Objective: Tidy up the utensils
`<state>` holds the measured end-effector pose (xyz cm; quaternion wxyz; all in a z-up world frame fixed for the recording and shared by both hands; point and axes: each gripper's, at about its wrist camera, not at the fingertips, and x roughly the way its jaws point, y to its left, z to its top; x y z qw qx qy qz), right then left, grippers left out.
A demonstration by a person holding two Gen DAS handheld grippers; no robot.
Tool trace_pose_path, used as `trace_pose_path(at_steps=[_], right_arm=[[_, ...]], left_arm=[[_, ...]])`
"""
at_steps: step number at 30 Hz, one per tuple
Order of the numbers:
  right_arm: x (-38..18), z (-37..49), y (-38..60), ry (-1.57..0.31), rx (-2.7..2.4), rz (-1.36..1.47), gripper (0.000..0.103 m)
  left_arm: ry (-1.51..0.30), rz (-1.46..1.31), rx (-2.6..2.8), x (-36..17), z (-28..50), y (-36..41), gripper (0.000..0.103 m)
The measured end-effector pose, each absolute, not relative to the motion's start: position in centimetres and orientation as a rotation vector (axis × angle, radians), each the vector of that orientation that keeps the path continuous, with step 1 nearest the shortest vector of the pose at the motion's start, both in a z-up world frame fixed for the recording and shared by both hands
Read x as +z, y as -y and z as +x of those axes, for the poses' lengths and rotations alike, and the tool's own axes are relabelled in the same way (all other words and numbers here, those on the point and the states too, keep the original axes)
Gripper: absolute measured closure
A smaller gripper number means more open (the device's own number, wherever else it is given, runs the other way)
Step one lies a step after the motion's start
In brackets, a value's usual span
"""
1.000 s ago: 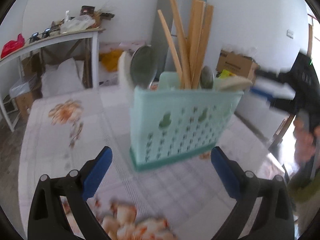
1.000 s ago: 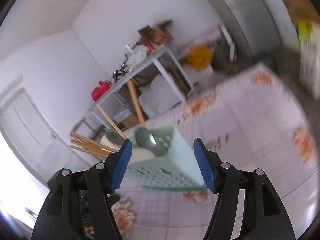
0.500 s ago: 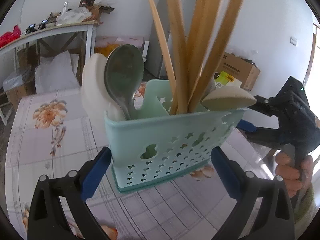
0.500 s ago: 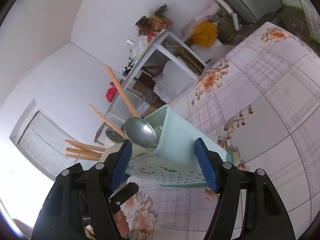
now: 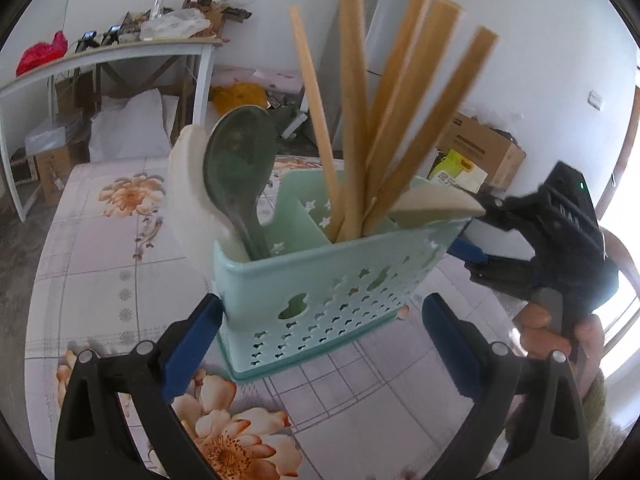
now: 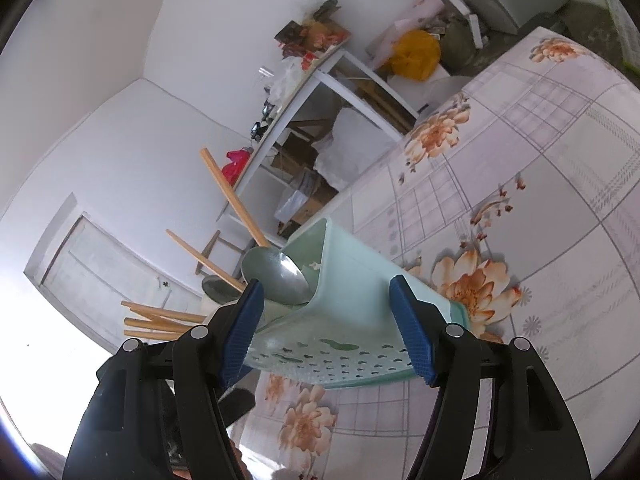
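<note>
A mint-green perforated utensil caddy [image 5: 320,292] stands on the floral tablecloth, leaning a little. It holds several wooden chopsticks [image 5: 360,120], a dark metal spoon [image 5: 236,160], a white spoon [image 5: 184,184] and a cream spoon [image 5: 436,204]. My left gripper [image 5: 322,308] is open around the caddy's long side. Its left pad is at the caddy's corner and its right pad stands clear. My right gripper [image 6: 326,286] is shut on the caddy [image 6: 352,312] at its narrow end, with the metal spoon [image 6: 276,276] just above the pads. From the left wrist, that right gripper [image 5: 476,226] shows at the caddy's right end.
The tablecloth [image 5: 100,260] runs on to the left and behind the caddy. Beyond the table stand a white side table [image 5: 120,52] piled with clutter, a grey fridge [image 5: 384,20] and a cardboard box [image 5: 480,148]. A hand [image 5: 548,328] holds the right gripper's handle.
The caddy has come much closer and now sits between my left fingers. It stays fixed between the right pads while the room behind it shifts and rolls.
</note>
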<state>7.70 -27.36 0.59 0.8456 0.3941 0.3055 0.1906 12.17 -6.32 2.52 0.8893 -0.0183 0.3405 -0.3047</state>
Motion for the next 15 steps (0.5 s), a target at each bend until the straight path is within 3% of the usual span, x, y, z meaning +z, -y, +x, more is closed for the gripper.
trace_pose_path(at_steps=[8, 15], right_arm=[[1.8, 4.7, 27.5, -0.616, 0.296, 0.764, 0.040], [3.0, -1.6, 23.7, -0.620, 0.099, 0.466, 0.029]], left_arm=[[-0.693, -0.005, -0.614, 2.3, 10.3, 5.9, 0.006], [-0.726, 0.037, -0.528, 1.5, 7.3, 4.6, 0.006]])
